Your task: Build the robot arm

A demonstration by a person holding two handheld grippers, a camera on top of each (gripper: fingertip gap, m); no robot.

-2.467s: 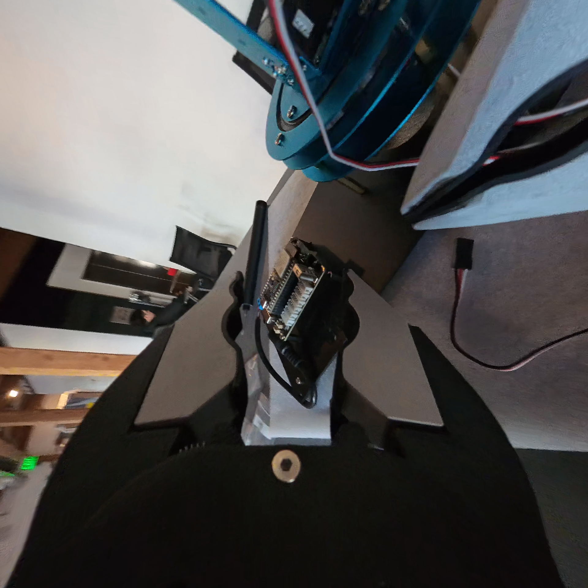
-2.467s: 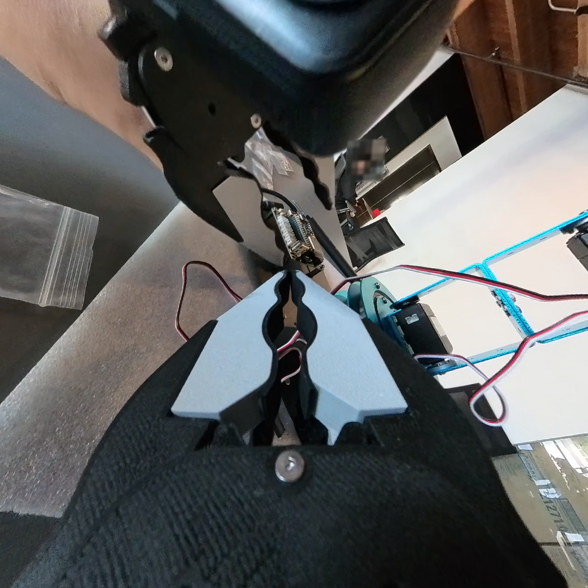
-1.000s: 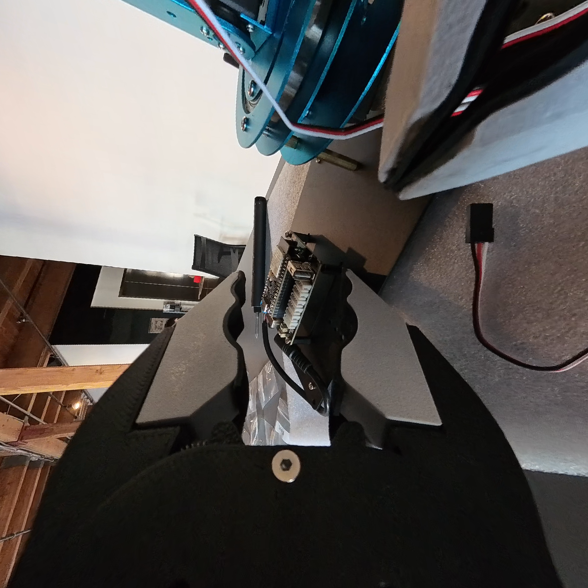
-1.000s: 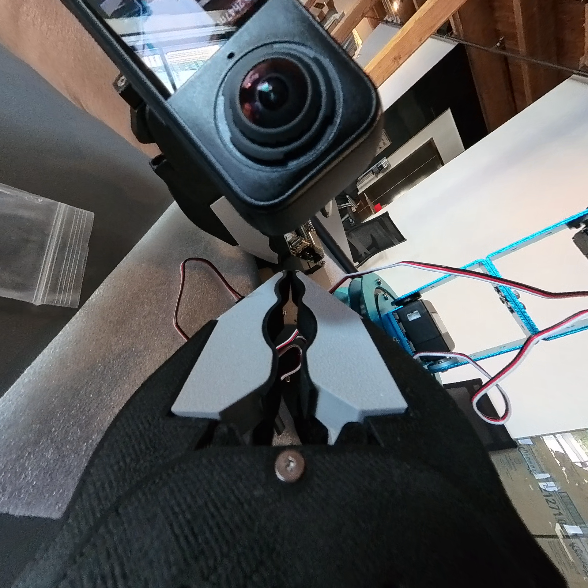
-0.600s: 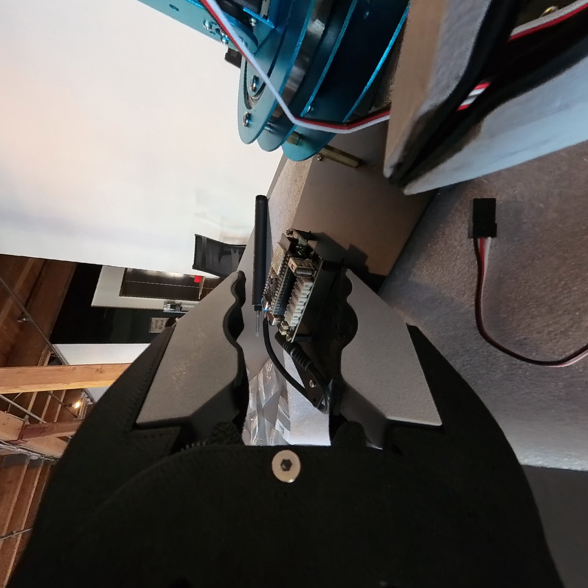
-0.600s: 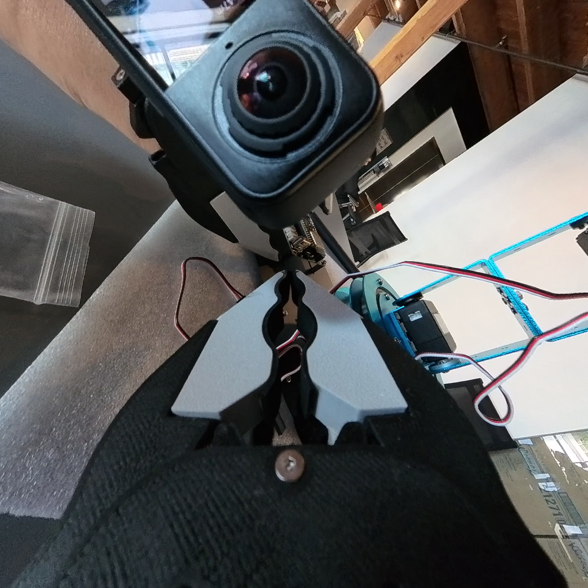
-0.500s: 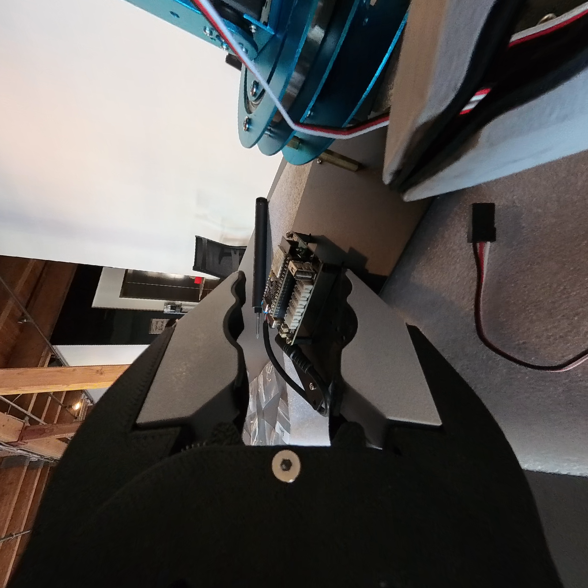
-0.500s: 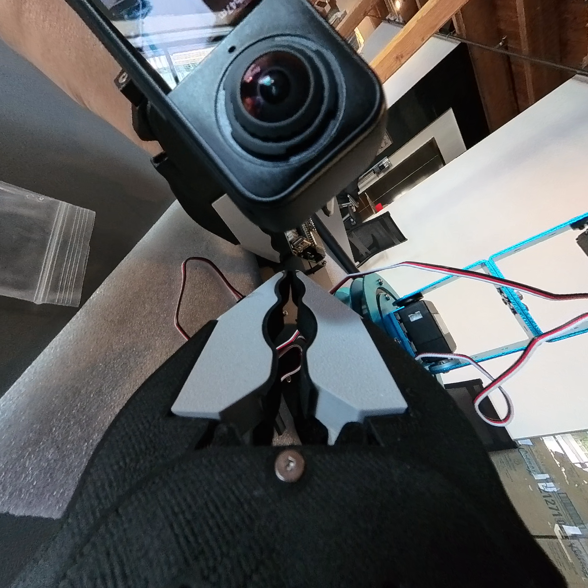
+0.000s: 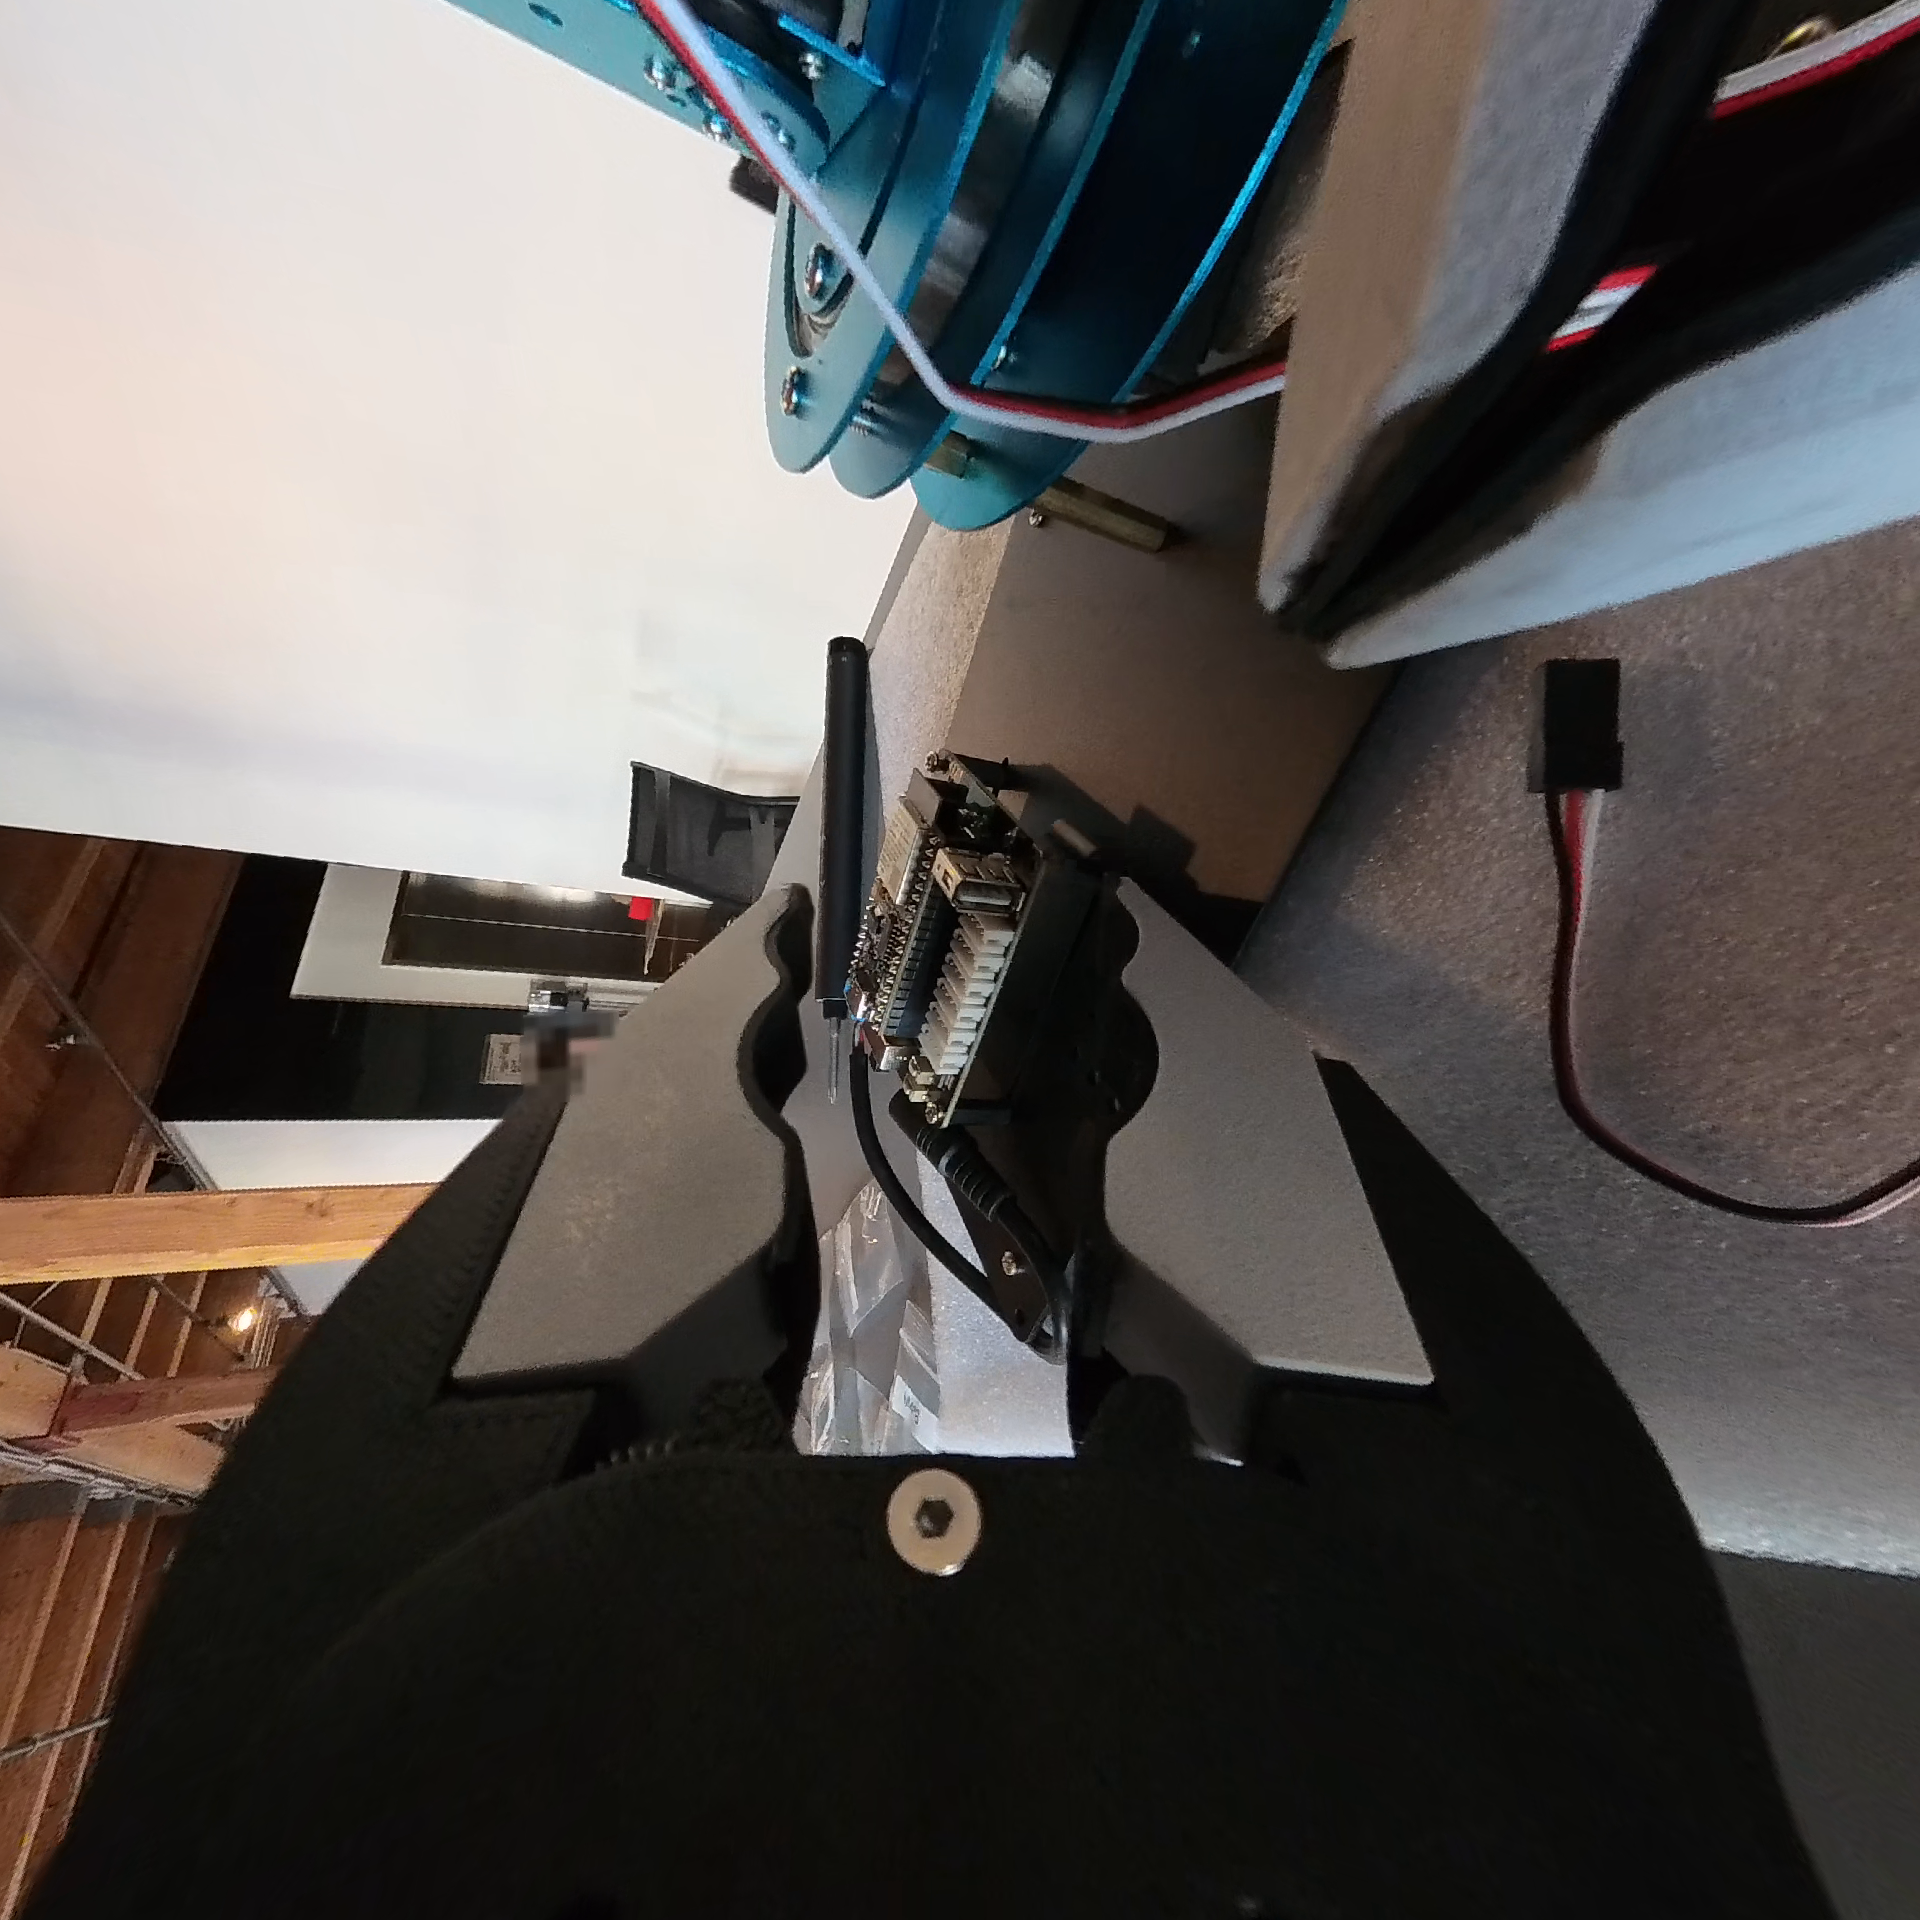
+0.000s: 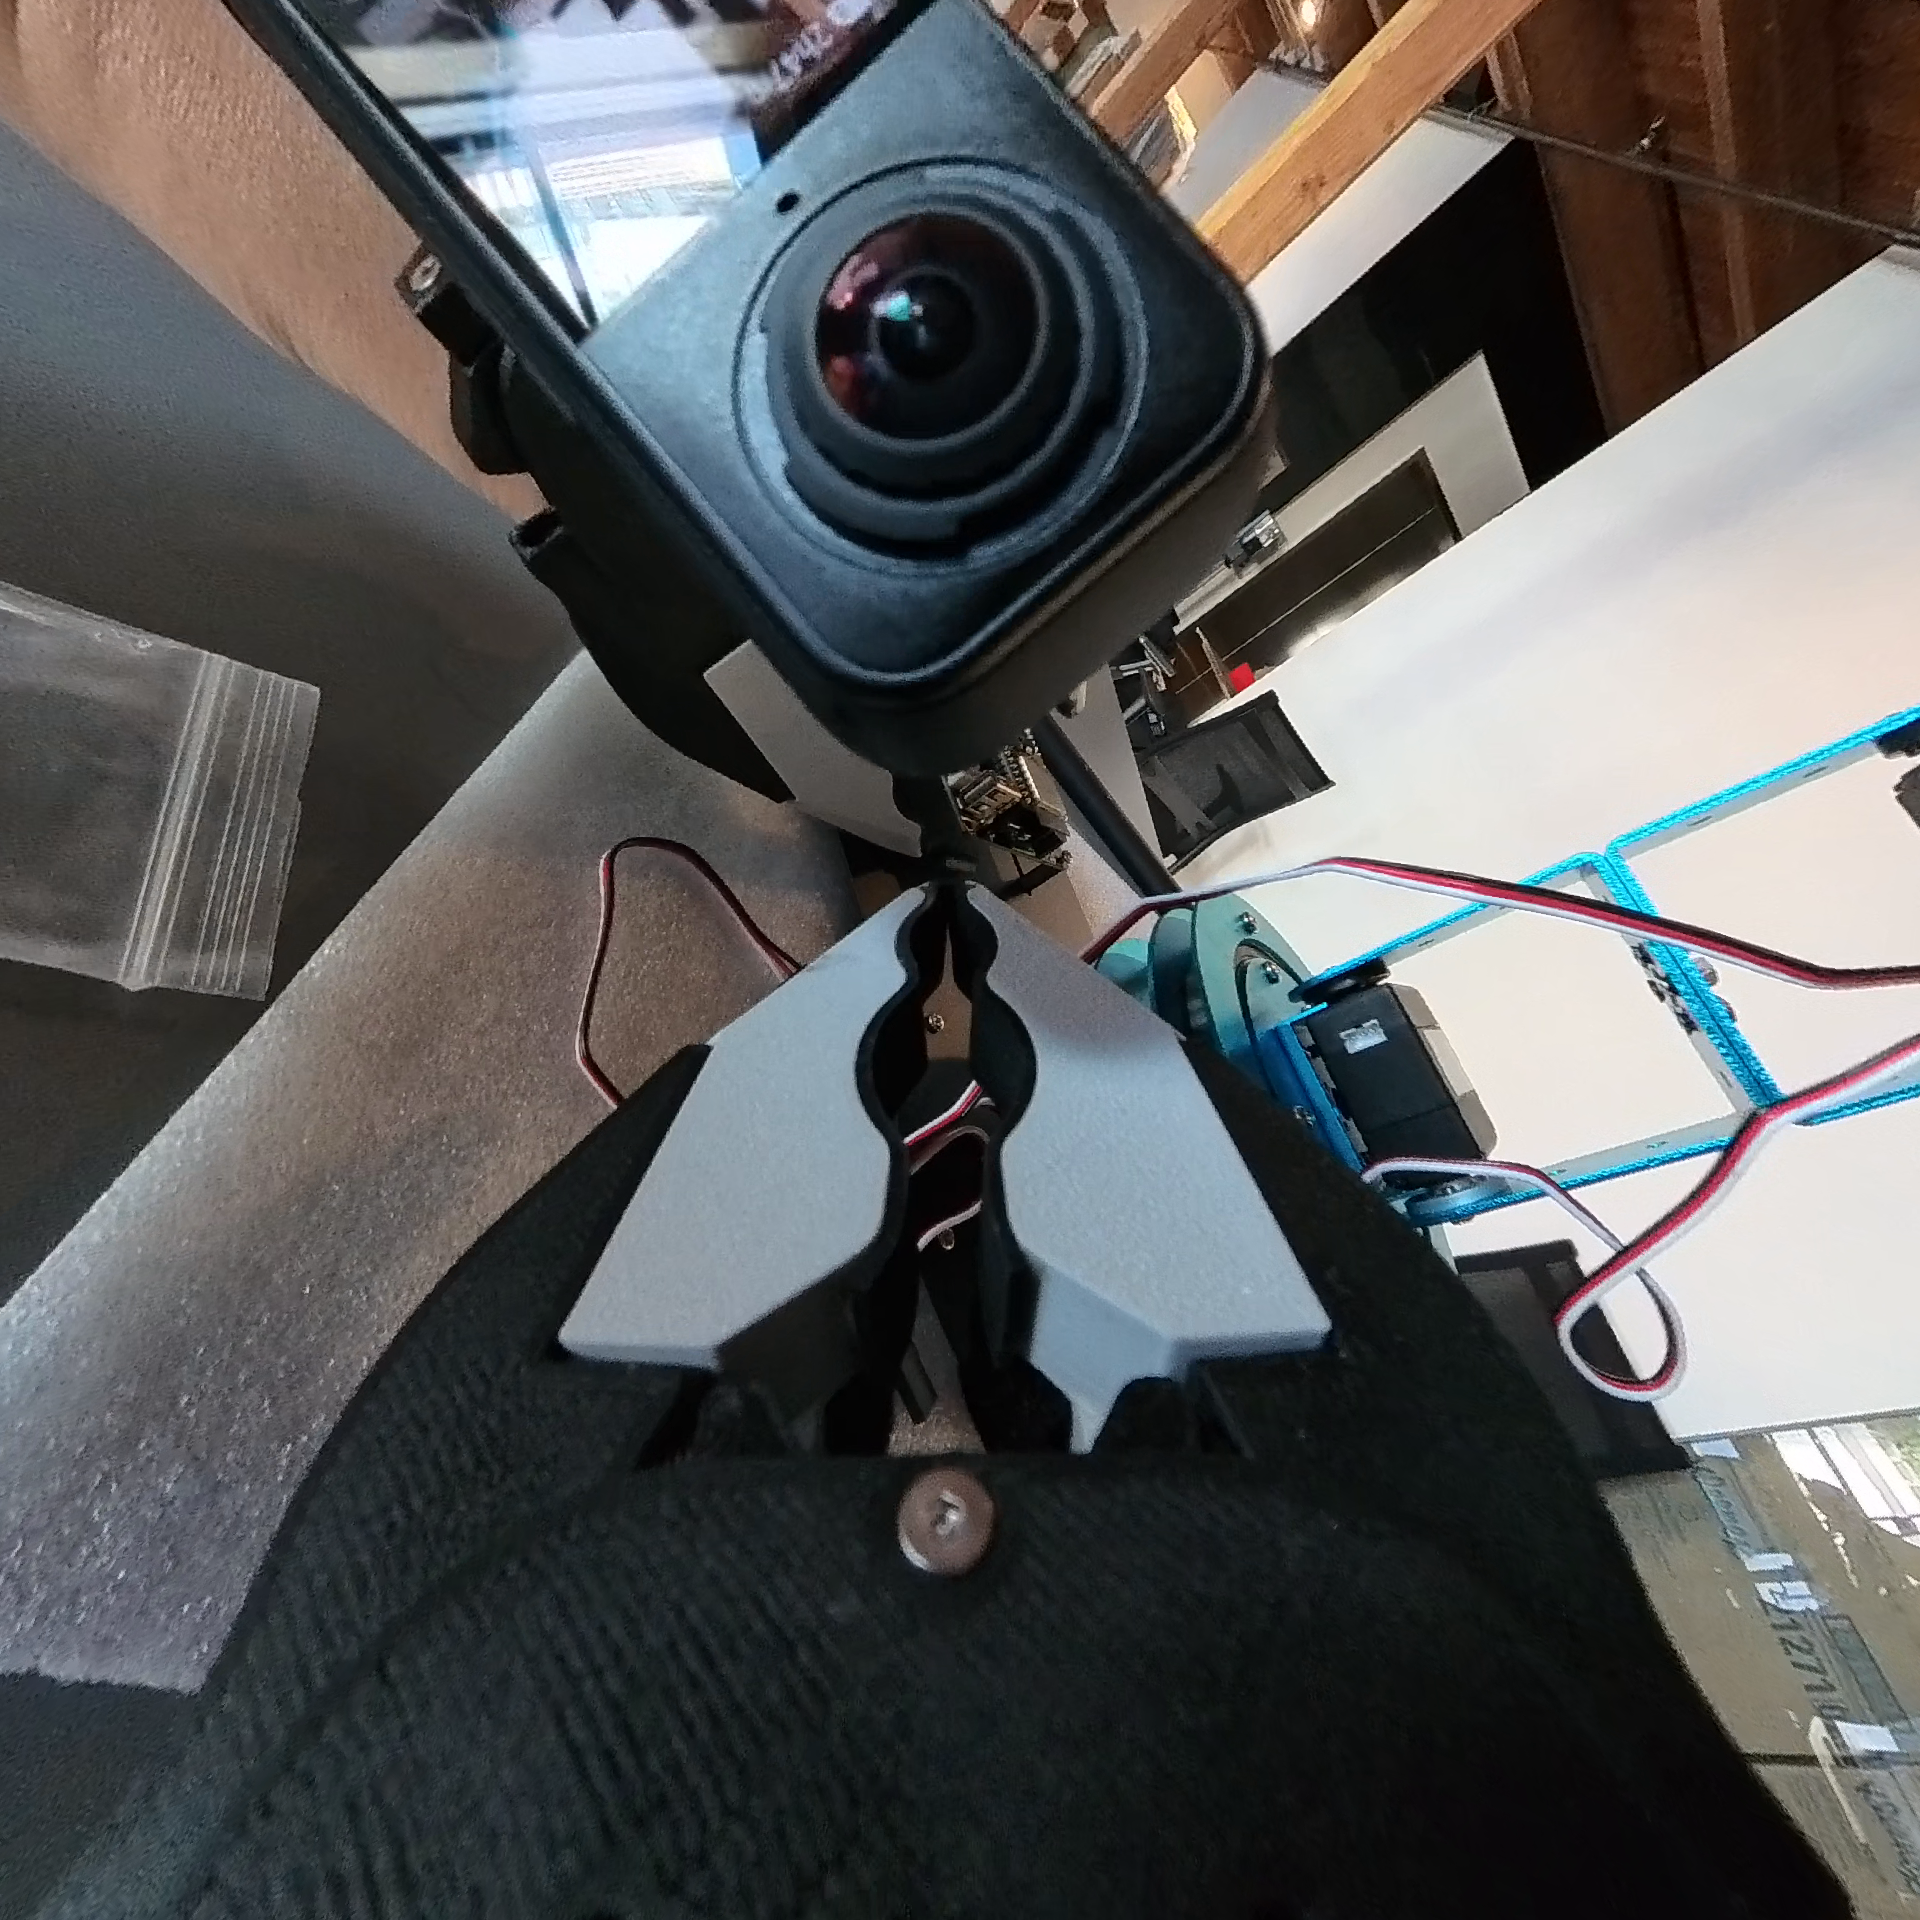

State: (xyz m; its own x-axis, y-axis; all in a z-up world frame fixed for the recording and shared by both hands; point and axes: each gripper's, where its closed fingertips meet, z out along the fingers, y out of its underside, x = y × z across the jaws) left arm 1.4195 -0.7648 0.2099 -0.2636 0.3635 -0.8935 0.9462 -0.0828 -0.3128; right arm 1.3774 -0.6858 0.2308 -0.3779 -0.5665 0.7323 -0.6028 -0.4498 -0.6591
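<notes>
In the left wrist view, a wooden beam (image 9: 208,1236) is seen at 9 o'clock. The left gripper (image 9: 956,909) stands with its jaws partly apart. Between them sits a small circuit board (image 9: 935,935) with white pin headers in a black holder. A black stub antenna (image 9: 836,831) lies at the board's 9 o'clock side, clear of the left finger. The right finger touches the holder, but whether the board is clamped cannot be told. A black plug (image 9: 987,1216) enters the board at 6 o'clock. Below it lies a clear bag (image 9: 883,1340) with a small printed sticker. A blue disc base (image 9: 935,312) is at 12 o'clock. A black connector (image 9: 1576,722) on a red, white and black wire rests on the grey foam sheet (image 9: 1714,1039) at 2 o'clock.

Only the right wrist view shows a zip bag (image 10: 145,821) at 9 o'clock and the other gripper's camera (image 10: 935,416) at 12 o'clock. It alone also shows a black servo (image 10: 1382,1081) bearing a small label, set in a blue frame (image 10: 1766,769) at 3 o'clock. The right gripper (image 10: 951,904) is closed, with a servo lead (image 10: 1558,914) pinched between its fingers. Printed cardboard (image 10: 1787,1558) is at 4 o'clock.
</notes>
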